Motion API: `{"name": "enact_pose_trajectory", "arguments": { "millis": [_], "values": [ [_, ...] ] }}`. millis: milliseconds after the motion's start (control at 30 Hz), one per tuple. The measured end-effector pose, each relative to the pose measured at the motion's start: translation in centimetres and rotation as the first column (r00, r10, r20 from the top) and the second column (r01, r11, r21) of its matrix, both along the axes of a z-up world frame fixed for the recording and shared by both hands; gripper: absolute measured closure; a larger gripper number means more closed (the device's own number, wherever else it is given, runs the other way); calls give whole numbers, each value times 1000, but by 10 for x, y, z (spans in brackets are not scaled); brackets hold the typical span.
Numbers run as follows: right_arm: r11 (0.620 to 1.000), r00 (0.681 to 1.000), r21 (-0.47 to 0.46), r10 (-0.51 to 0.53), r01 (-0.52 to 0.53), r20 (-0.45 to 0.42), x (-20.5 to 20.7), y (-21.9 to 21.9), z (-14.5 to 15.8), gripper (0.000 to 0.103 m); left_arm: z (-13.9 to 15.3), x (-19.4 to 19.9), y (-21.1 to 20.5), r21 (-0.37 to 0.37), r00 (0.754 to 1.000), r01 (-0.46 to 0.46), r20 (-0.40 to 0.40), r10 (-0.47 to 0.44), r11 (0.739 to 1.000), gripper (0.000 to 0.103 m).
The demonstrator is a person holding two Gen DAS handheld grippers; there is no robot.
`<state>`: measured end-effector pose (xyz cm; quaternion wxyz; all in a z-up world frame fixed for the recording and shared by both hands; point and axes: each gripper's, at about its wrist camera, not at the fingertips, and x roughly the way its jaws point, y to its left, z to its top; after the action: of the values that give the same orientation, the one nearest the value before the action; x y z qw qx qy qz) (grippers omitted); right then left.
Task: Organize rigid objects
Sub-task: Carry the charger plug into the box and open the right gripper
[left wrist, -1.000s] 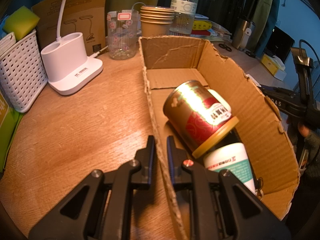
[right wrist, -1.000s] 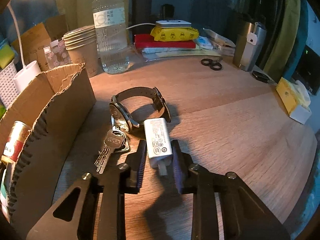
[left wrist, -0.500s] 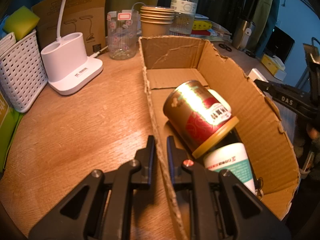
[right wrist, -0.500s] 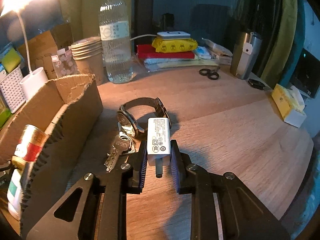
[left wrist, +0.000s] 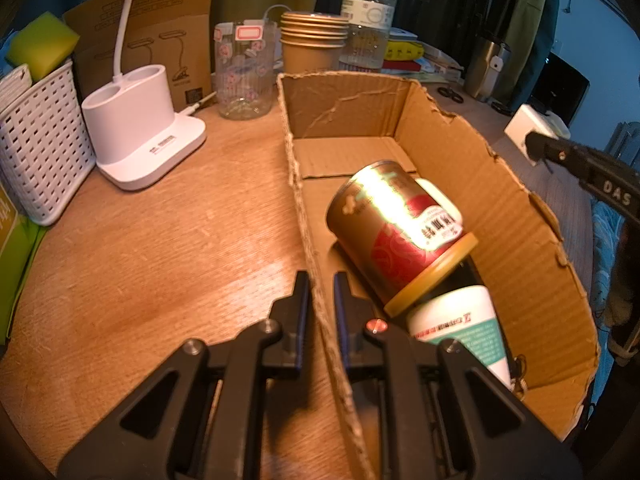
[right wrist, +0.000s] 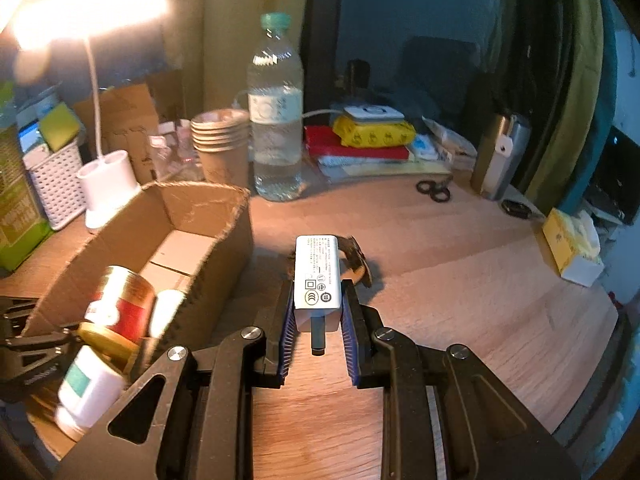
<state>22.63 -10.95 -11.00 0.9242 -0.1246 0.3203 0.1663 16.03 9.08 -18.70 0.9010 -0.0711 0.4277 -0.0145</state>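
Note:
My right gripper (right wrist: 318, 300) is shut on a white charger plug (right wrist: 317, 272) and holds it above the wooden table, right of the cardboard box (right wrist: 224, 236). The charger also shows in the left wrist view (left wrist: 524, 130), past the box's right wall. My left gripper (left wrist: 320, 280) is shut on the box's left wall (left wrist: 308, 240). Inside the box lie a gold and red can (left wrist: 394, 228) and a white bottle with a teal label (left wrist: 460, 320). A watch (right wrist: 356, 260) lies on the table, mostly hidden behind the charger.
A white lamp base (left wrist: 136, 132), a white basket (left wrist: 36, 148), a glass jar (left wrist: 244, 68), stacked paper cups (left wrist: 312, 44) and a water bottle (right wrist: 276, 120) stand behind the box. Scissors (right wrist: 434, 190), a steel mug (right wrist: 502, 160) and a tissue box (right wrist: 572, 248) lie at the right.
My right gripper closed on the charger, lifted it off the table and raised it, moving toward the box. The keys have dropped out of view. My left gripper has not moved.

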Motion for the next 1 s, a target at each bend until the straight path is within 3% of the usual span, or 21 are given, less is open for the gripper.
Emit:
{"name": "enact_pose_trajectory", "arguments": {
  "millis": [333, 1000],
  "values": [
    [997, 997, 1, 74, -74, 31, -17, 28, 13, 80, 0, 0, 0, 0, 1000, 0, 0, 0, 1000, 90],
    [980, 980, -9, 200, -200, 7, -23, 76, 4, 80, 0, 0, 0, 0, 1000, 0, 0, 0, 1000, 90]
  ]
}}
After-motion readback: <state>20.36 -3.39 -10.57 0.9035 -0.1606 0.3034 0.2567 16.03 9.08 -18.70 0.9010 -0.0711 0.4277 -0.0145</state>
